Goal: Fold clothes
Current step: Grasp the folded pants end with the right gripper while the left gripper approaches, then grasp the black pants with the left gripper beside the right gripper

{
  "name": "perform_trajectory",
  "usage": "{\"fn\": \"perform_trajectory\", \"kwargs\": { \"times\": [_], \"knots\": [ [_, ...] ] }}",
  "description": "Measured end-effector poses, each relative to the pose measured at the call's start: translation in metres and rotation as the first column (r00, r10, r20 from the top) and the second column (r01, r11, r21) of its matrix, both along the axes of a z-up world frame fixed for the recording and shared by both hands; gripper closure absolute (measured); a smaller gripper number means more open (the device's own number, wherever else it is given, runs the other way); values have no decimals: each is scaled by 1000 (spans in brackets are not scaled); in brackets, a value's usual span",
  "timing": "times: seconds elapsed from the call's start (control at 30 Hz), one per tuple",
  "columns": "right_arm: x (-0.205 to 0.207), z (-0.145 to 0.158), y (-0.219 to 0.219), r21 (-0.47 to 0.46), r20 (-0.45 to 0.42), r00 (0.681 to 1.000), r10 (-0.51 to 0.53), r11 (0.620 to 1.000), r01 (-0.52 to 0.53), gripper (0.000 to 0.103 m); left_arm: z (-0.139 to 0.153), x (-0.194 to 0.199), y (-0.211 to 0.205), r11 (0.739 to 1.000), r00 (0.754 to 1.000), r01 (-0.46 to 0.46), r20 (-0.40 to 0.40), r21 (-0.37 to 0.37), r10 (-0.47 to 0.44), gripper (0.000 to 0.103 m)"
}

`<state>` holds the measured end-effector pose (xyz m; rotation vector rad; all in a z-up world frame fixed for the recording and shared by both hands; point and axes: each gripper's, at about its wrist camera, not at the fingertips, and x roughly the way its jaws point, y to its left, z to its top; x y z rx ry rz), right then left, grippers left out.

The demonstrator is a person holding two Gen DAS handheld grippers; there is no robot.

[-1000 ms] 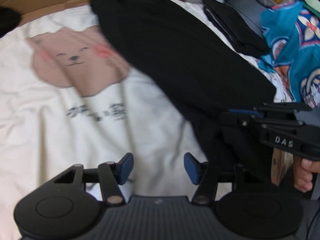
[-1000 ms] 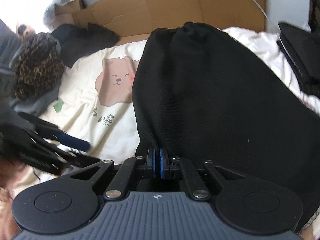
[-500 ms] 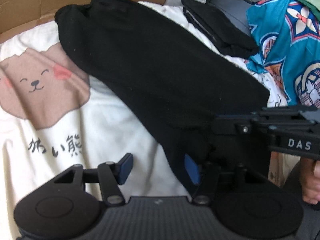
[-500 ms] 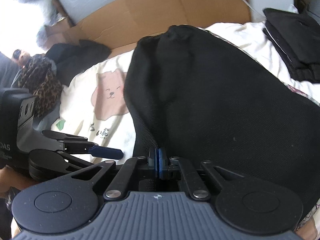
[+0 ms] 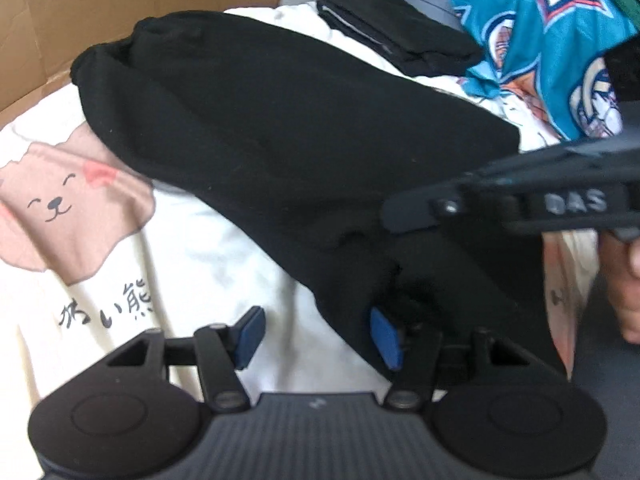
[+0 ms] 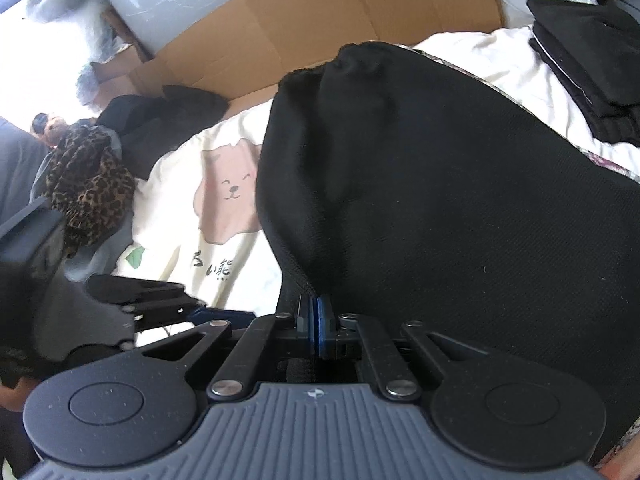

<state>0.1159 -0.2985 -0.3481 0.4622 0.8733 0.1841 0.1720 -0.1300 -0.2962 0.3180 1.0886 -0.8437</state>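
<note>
The black garment [image 6: 440, 200] lies spread across a cream cloth with a bear print [image 5: 60, 208], its far end bunched near a flattened cardboard box [image 6: 340, 20] that holds nothing visible. The right gripper [image 6: 314, 312] has its jaws pressed together, pinching the garment's near edge. The left gripper [image 5: 316, 334] has its jaws spread, one blue pad against the garment's edge, the other over the cream cloth. Folded black clothes [image 5: 392, 28] sit beyond, beside a teal patterned fabric [image 5: 552, 48].
</note>
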Motion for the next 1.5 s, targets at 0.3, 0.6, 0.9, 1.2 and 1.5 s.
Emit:
{"fn": "perform_trajectory", "kwargs": {
  "times": [0.3, 0.6, 0.9, 1.2, 1.5],
  "knots": [
    [0, -6, -7, 40, -33, 999, -29, 999, 31, 102, 17, -5, -14, 998, 986, 33, 160, 48, -40, 42],
    [0, -8, -10, 59, -43, 998, -50, 997, 52, 102, 14, -7, -16, 1000, 993, 21, 116, -2, -21, 50],
    [-3, -6, -11, 49, -42, 998, -56, 997, 58, 102, 16, -16, -6, 999, 991, 37, 128, -6, -36, 49],
    [-5, -7, -19, 86, -50, 996, -74, 993, 78, 102, 16, -23, -15, 996, 976, 90, 199, 2, -89, 50],
    [-7, -7, -21, 131, -50, 997, -61, 989, 67, 102, 13, -36, -31, 989, 958, 139, 246, 54, -148, 49]
  ]
}}
